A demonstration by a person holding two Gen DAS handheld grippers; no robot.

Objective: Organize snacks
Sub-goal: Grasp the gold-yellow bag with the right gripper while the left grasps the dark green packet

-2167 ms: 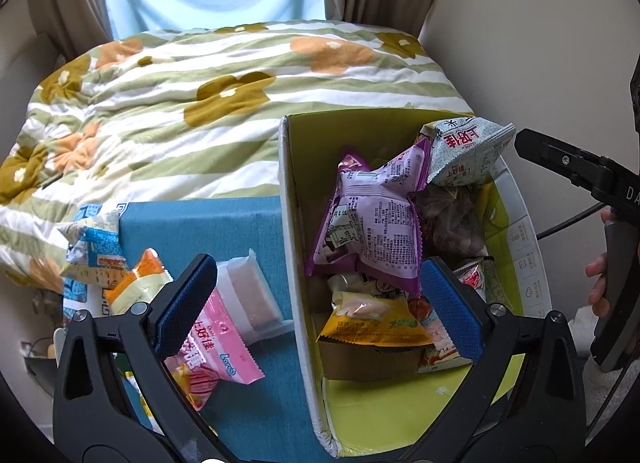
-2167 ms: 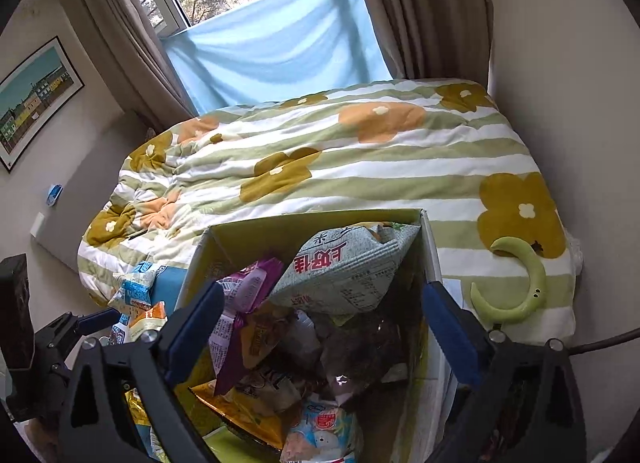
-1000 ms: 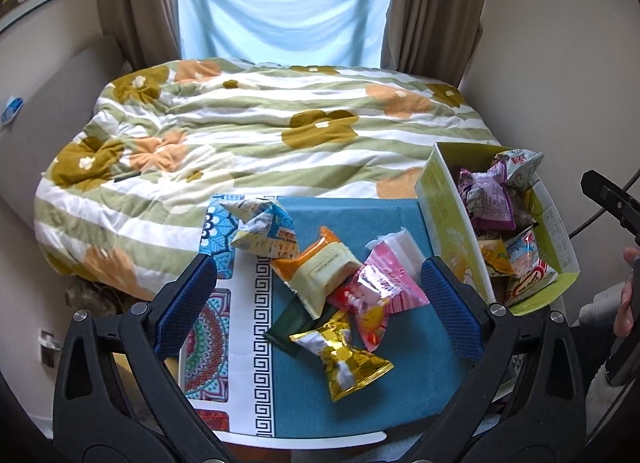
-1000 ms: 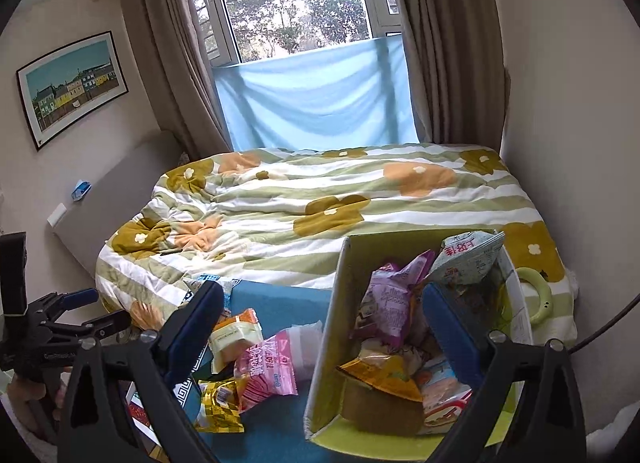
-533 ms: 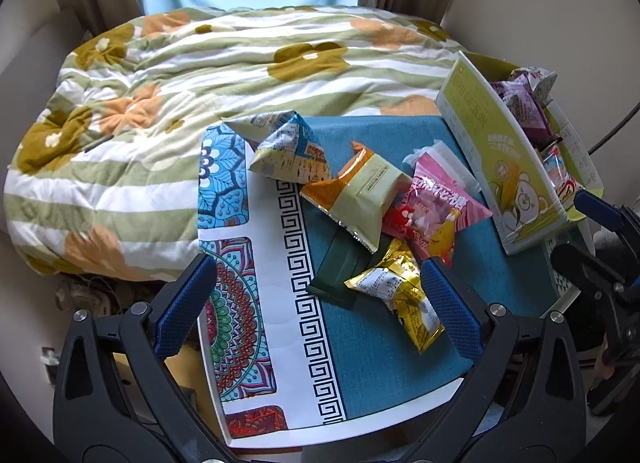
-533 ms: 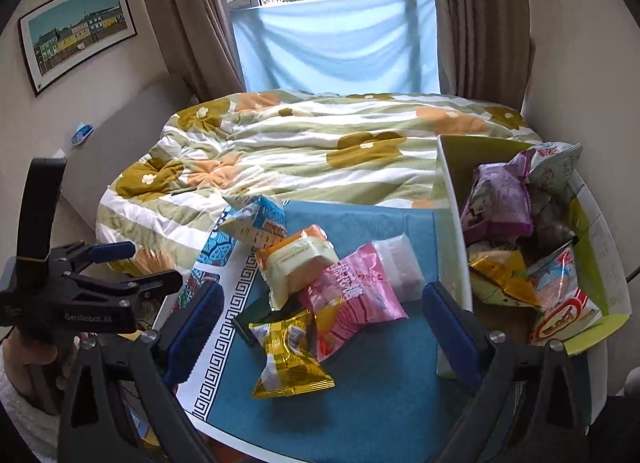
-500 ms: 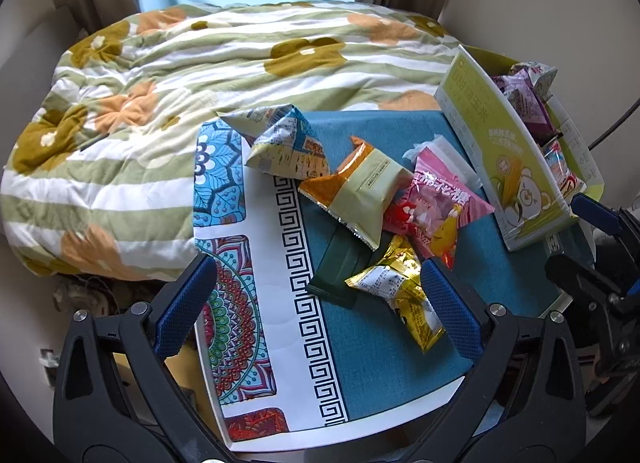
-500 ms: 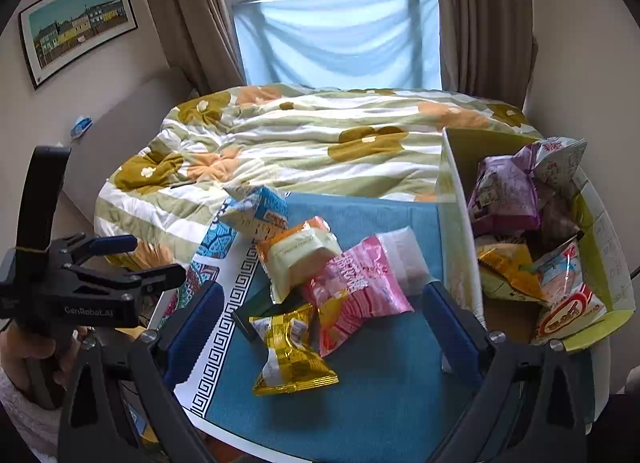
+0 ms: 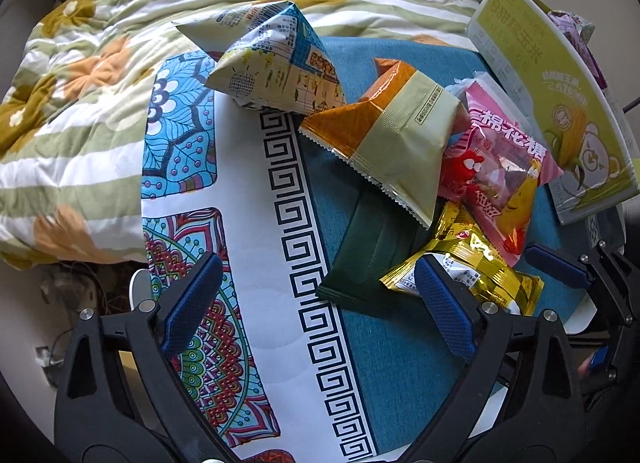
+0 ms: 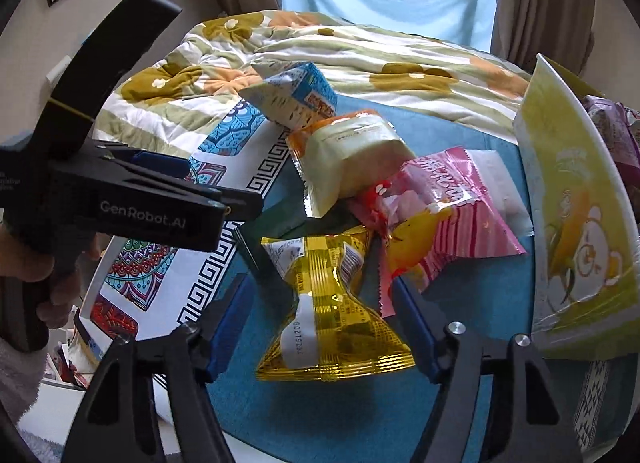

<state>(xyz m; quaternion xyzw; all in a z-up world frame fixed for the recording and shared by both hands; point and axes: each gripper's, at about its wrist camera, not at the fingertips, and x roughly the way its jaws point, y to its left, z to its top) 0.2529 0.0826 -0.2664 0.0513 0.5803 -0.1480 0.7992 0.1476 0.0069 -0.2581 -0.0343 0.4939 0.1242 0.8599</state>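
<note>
Several snack packs lie on the blue mat (image 9: 384,363): a gold pack (image 10: 328,295), a pink marshmallow pack (image 10: 444,203), an orange-and-cream pack (image 9: 392,135), a dark green pack (image 9: 368,255) and a blue-and-cream pack (image 9: 276,63). A green cardboard box (image 9: 552,87) at the right holds more snacks. My right gripper (image 10: 320,317) is open, its pads on either side of the gold pack. My left gripper (image 9: 316,303) is open, low over the mat left of the dark green pack.
The mat has a white patterned border (image 9: 256,263) on its left side. A bed with a green-striped flowered quilt (image 9: 80,83) lies behind the mat. The left gripper's body (image 10: 120,199) shows at the left of the right wrist view.
Both grippers have dropped closer to the snack pile. The right gripper has come down around the gold pack. The left gripper has moved toward the dark green pack.
</note>
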